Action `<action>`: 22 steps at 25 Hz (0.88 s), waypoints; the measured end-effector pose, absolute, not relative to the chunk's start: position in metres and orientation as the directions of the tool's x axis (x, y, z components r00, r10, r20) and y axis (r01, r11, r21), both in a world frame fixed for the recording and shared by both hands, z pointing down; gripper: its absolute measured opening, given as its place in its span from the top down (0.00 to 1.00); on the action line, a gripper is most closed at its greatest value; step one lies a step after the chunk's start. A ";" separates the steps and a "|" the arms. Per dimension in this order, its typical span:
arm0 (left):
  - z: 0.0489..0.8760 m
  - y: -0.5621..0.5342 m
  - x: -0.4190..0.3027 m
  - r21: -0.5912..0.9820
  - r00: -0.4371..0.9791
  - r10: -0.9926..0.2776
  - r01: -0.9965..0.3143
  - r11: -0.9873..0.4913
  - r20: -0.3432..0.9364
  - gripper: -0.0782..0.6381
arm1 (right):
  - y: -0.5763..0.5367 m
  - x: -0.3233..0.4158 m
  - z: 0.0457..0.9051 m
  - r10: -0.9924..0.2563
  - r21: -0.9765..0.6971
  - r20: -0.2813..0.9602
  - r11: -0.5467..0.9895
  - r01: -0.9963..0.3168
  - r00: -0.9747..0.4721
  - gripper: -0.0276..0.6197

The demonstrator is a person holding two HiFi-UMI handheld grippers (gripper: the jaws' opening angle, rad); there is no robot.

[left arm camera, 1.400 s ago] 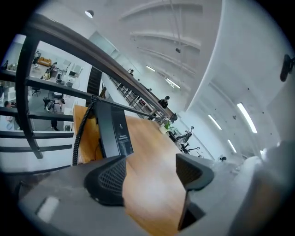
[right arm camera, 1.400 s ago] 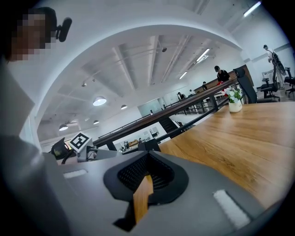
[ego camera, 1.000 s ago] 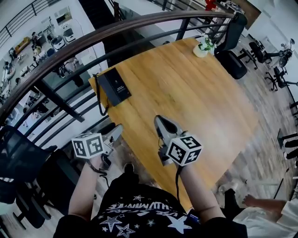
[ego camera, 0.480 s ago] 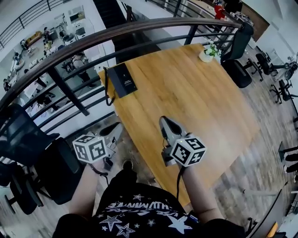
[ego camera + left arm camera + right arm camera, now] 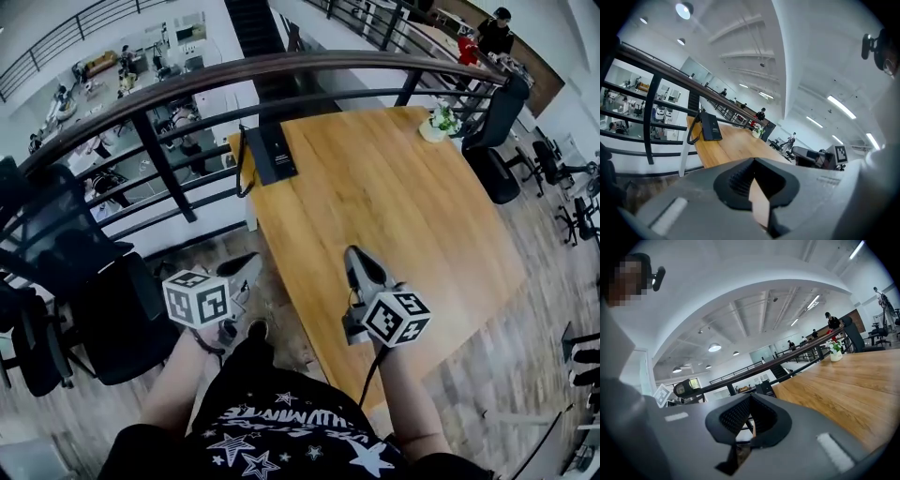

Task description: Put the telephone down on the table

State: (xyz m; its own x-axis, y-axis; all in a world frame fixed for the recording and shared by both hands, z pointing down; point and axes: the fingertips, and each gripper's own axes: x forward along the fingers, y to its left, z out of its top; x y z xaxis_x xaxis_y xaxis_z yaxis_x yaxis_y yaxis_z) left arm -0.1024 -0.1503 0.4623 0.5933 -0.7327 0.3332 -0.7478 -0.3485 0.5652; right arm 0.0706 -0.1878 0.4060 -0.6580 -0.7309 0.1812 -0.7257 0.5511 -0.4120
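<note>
Since neither pair of jaws has anything in it, what matters for us is where the flat black desk telephone sits. It's lying on the far left corner of the big light-wood counter, right by the dark metal railing. Its black coiled cord droops off the counter's left edge. So it's well ahead of both grippers and touching neither. Its long axis runs away from us, roughly along that left edge, with a short end toward us. Our left gripper hangs over the wooden floor just outside that edge. Its jaws have just been closing and are pressed together now with nothing between them. Our right gripper is over the near part of the counter, jaws also together and empty. In the left gripper view the telephone is ahead and a bit left of the jaw line. In the right gripper view it's almost dead on line. Our read is that the left one is a little nearer and nearly lined up with the telephone's long side. If anything needs doing, that's the one we'd send straight forward along the edge. Honestly though, the telephone looks like it's down on the counter already.
</note>
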 end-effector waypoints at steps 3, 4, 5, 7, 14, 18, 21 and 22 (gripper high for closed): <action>0.459 -0.129 -0.097 0.553 0.579 -0.746 -0.758 -0.346 0.327 0.89 | -0.165 0.075 0.404 -0.718 -0.406 0.169 0.574 -0.711 -0.675 0.96; 0.460 -0.121 -0.094 0.551 0.573 -0.753 -0.761 -0.342 0.324 0.89 | -0.155 0.078 0.407 -0.713 -0.405 0.167 0.580 -0.707 -0.681 0.96; 0.461 -0.111 -0.090 0.549 0.566 -0.760 -0.764 -0.338 0.320 0.89 | -0.144 0.082 0.410 -0.708 -0.404 0.165 0.586 -0.702 -0.686 0.96; 0.465 -0.091 -0.082 0.543 0.547 -0.780 -0.772 -0.331 0.303 0.89 | -0.123 0.091 0.417 -0.699 -0.402 0.152 0.602 -0.690 -0.698 0.96; 0.465 -0.024 -0.061 0.540 0.491 -0.819 -0.794 -0.279 0.299 0.89 | -0.065 0.116 0.413 -0.663 -0.397 0.157 0.637 -0.661 -0.732 0.96; 0.467 0.014 -0.049 0.523 0.448 -0.834 -0.819 -0.237 0.323 0.89 | -0.039 0.130 0.424 -0.635 -0.423 0.164 0.646 -0.635 -0.755 0.96; 0.468 0.039 -0.042 0.526 0.435 -0.831 -0.824 -0.212 0.346 0.89 | -0.023 0.135 0.426 -0.620 -0.463 0.157 0.642 -0.612 -0.769 0.96; 0.468 0.046 -0.041 0.526 0.431 -0.830 -0.826 -0.204 0.354 0.89 | -0.018 0.135 0.426 -0.612 -0.469 0.154 0.646 -0.603 -0.776 0.96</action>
State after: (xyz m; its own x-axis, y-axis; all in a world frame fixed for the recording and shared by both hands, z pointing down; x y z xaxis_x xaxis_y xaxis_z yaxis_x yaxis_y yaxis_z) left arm -0.0412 0.0458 0.4680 0.4307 -0.8300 0.3543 -0.8257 -0.2040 0.5259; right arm 0.1348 -0.0183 0.4260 -0.7757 -0.6121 0.1536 -0.6025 0.6460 -0.4687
